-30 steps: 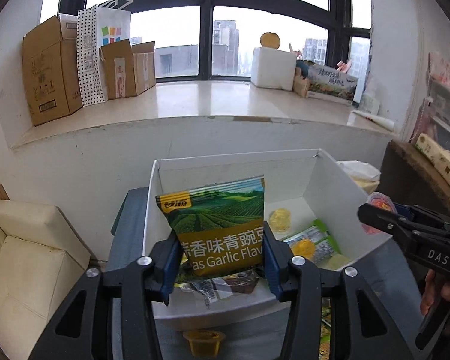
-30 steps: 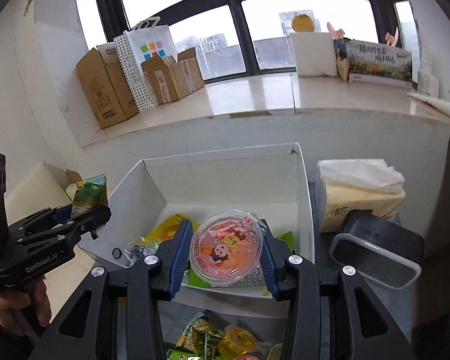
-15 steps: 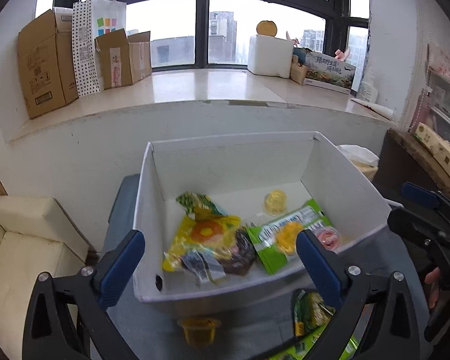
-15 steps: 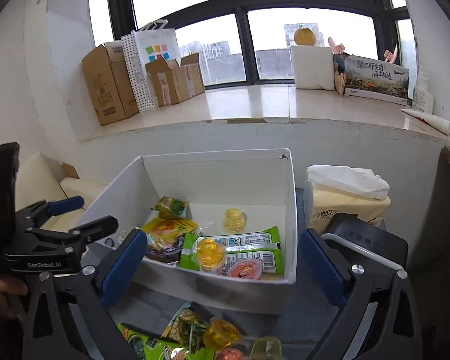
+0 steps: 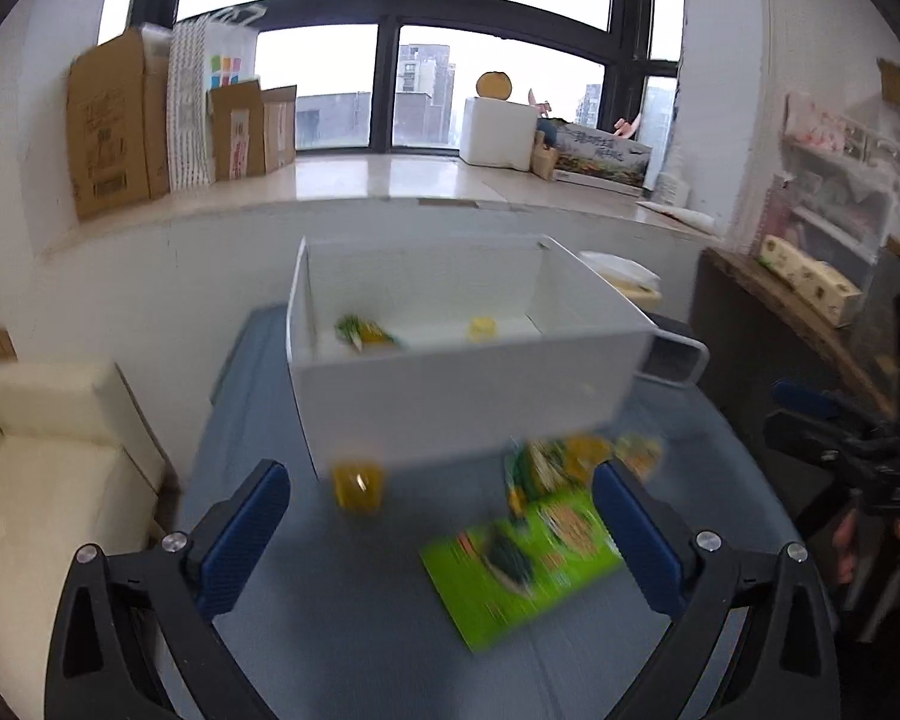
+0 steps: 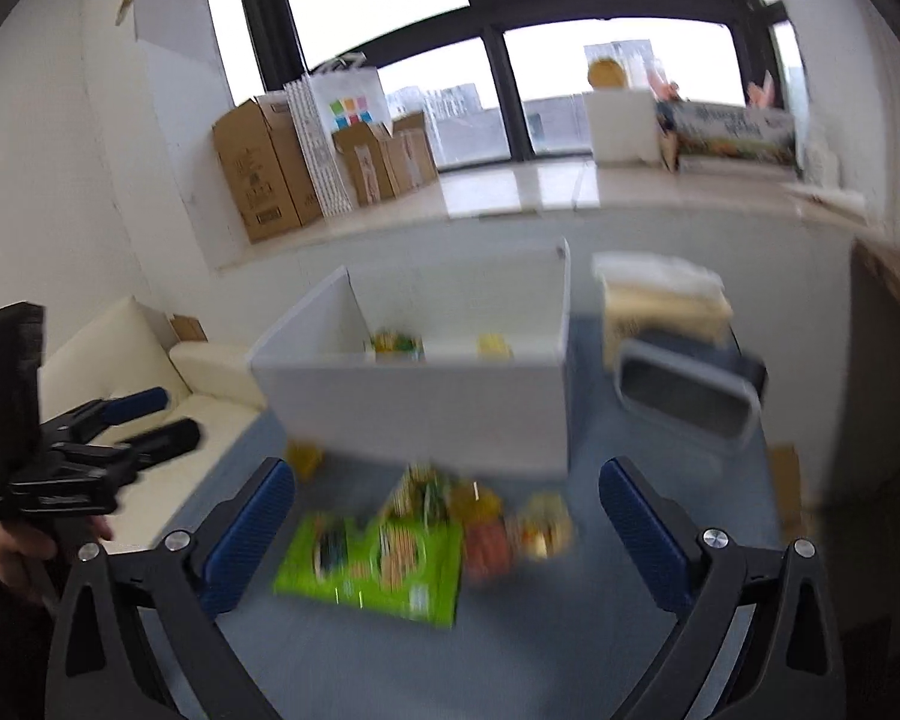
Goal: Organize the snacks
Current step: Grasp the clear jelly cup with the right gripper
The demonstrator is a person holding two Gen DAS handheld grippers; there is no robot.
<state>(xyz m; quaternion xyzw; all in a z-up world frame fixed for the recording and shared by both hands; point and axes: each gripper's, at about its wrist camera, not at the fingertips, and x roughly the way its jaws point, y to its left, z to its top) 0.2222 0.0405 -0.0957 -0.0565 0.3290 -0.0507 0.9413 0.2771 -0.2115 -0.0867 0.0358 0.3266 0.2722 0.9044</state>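
A white box (image 5: 462,402) (image 6: 426,402) stands on the blue-grey table; a green-yellow packet (image 5: 366,333) and a yellow jelly cup (image 5: 482,328) show inside it. In front of the box lie a bright green snack bag (image 5: 519,564) (image 6: 372,564), a yellow jelly cup (image 5: 359,485) and a blurred heap of small snacks (image 6: 486,516). My left gripper (image 5: 444,534) is open and empty, low over the table before the box. My right gripper (image 6: 447,534) is open and empty above the green bag. Both views are motion-blurred.
A tissue box (image 6: 660,300) and a dark rimmed container (image 6: 684,396) stand right of the white box. A cream sofa (image 5: 48,456) is at the left. Cardboard boxes (image 5: 114,126) line the window sill. A wooden shelf (image 5: 804,300) is at the right.
Both grippers opened and let go of the pea packet and the jelly cup into the box, then drew back and down toward the snacks on the table.
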